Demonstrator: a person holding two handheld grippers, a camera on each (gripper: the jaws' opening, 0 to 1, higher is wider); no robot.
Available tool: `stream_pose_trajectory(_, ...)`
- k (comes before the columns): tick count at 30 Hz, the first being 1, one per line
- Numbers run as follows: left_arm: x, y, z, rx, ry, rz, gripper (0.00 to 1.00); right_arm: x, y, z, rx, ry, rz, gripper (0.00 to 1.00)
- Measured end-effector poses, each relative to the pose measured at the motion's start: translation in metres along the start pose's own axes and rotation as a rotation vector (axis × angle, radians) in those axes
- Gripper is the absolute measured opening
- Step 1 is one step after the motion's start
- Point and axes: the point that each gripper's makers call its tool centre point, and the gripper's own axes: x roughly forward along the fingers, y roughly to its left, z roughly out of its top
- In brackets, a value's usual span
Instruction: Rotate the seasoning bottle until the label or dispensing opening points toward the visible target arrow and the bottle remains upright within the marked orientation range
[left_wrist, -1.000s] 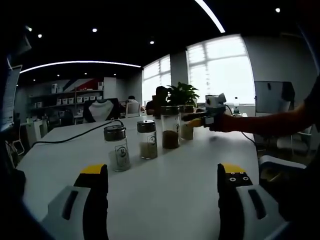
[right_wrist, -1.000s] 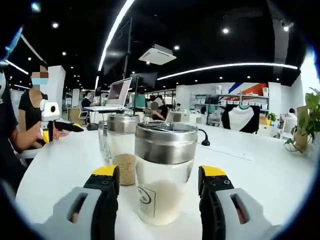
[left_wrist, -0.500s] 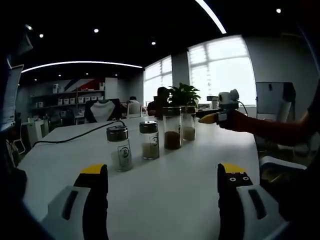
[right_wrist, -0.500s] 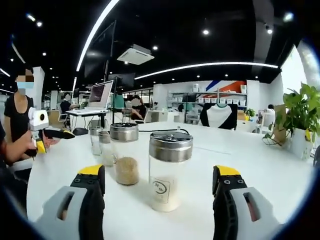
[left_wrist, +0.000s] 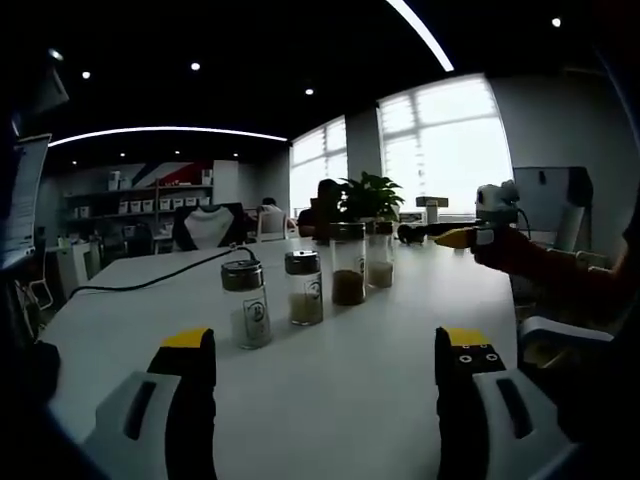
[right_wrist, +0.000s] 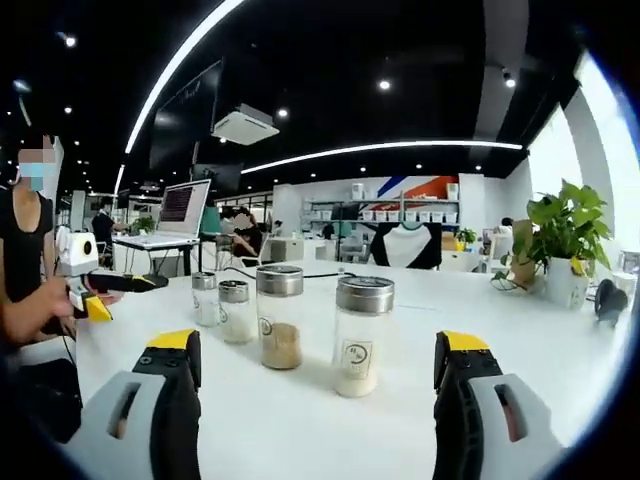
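Together, your two views showed a white table (left_wrist: 340, 380) with four seasoning bottles in a row, all upright and none held. In the left gripper view, going left to right, a black cable (left_wrist: 150, 277) ran across the far left of the table. Your left gripper (left_wrist: 326, 400) rose from the bottom with its jaws spread wide and nothing between them. Beyond them stood the nearest bottle (left_wrist: 247, 304), metal-capped, with pale contents and a small label facing the camera. Just beside it to the right stood the second bottle (left_wrist: 304, 288), then the taller third bottle (left_wrist: 347, 264) with brown contents, then the fourth bottle (left_wrist: 378, 256) furthest away. A potted plant (left_wrist: 368, 195) stood behind that end of the row. At the far right, your right gripper (left_wrist: 455, 238) came in with its yellow tip well apart from the bottles.

In the right gripper view the row ran the other way. At the far left your left gripper (right_wrist: 125, 283) showed, held in your hand (right_wrist: 45, 300). To its right stood two small bottles (right_wrist: 206, 298) (right_wrist: 235, 311), then a taller one with brown contents (right_wrist: 280, 316), then the closest, pale-filled one (right_wrist: 362, 323), its round label turned to the camera. It stood between your right gripper's (right_wrist: 320, 400) jaws in the picture but well ahead of them, untouched; those jaws were wide apart and empty. The plant (right_wrist: 560, 240) stood at the far right. I could not make out any arrow mark on the table.
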Motion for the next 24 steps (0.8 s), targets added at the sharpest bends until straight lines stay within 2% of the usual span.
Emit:
stream_pose_trajectory(5,0.001,-0.001,0.000,0.020,-0.001,0.018,0.96,-0.008,0.013,0.002,-0.032,-0.016,0.008,0.99)
stream_pose_trajectory(9,0.003,-0.004,0.002,0.037,-0.001,0.028,0.96,-0.011,0.022,0.001,0.002,-0.042,0.039,0.99)
stream_pose_trajectory(13,0.003,-0.006,0.001,0.056,0.006,0.036,0.96,-0.014,0.028,-0.006,0.000,-0.047,0.039,0.99)
stream_pose_trajectory(17,0.000,0.002,0.007,0.043,-0.033,0.090,0.95,-0.017,0.032,-0.006,-0.002,-0.067,0.049,0.99)
stream_pose_trajectory(19,-0.002,0.006,0.007,0.020,-0.052,0.128,0.94,-0.018,0.035,-0.007,0.005,-0.066,0.064,0.99)
stream_pose_trajectory(24,0.001,-0.001,0.003,0.028,-0.031,0.119,0.96,-0.022,0.034,-0.015,0.007,-0.045,0.060,0.99)
